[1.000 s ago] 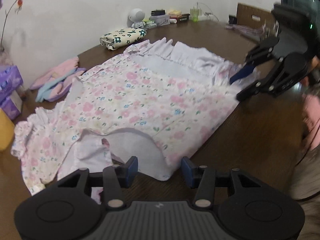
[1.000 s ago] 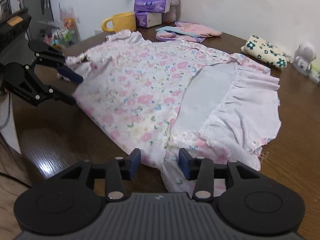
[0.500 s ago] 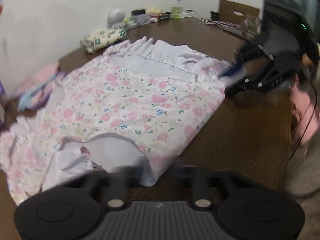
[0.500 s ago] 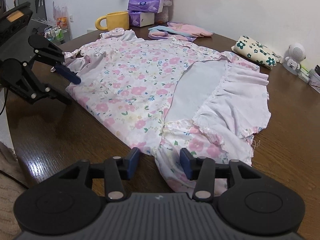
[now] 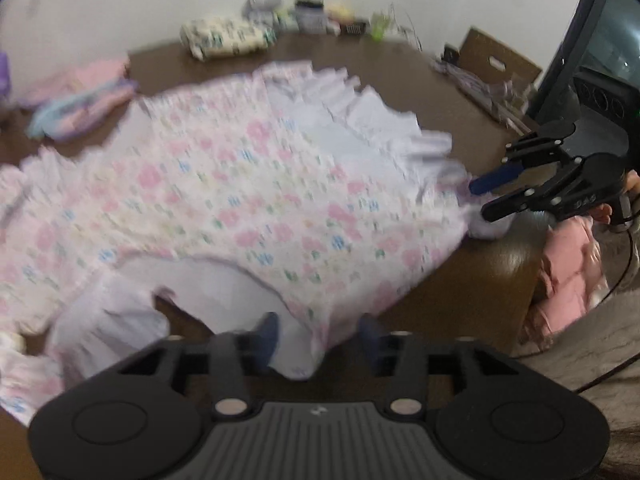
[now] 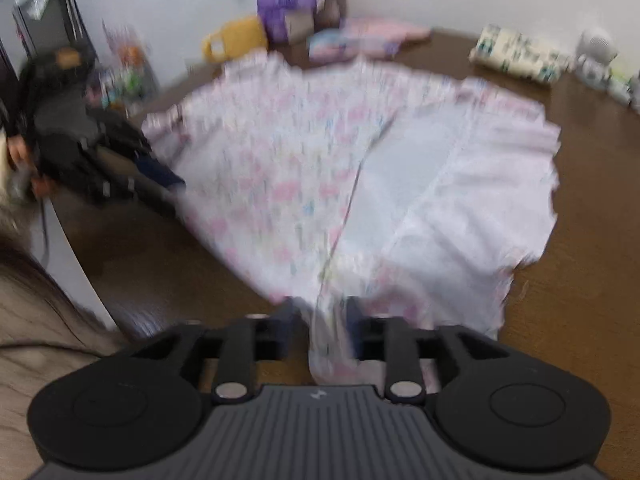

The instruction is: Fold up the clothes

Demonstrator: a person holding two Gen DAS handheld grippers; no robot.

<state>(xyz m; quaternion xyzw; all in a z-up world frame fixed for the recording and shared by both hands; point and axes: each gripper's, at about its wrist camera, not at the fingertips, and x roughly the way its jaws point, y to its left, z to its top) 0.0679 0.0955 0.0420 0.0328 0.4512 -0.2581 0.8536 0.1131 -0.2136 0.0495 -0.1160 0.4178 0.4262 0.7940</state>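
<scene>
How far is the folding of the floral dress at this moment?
Early stage. Done: the floral dress lies spread on the table, its near edge turned over to show the pale lining. In hand: the left gripper and the right gripper each have the near edge between open fingers; the blur hides whether they have closed. Left: the actual folds. A folded floral cloth sits beyond.

A dark wooden table point(image 5: 420, 80) fills most of both views. A plain white wall point(image 5: 120, 4) runs across the top. At upper right of the left view stands a dark window point(image 5: 616, 52); pale floor point(image 5: 580, 344) shows at lower right.
</scene>
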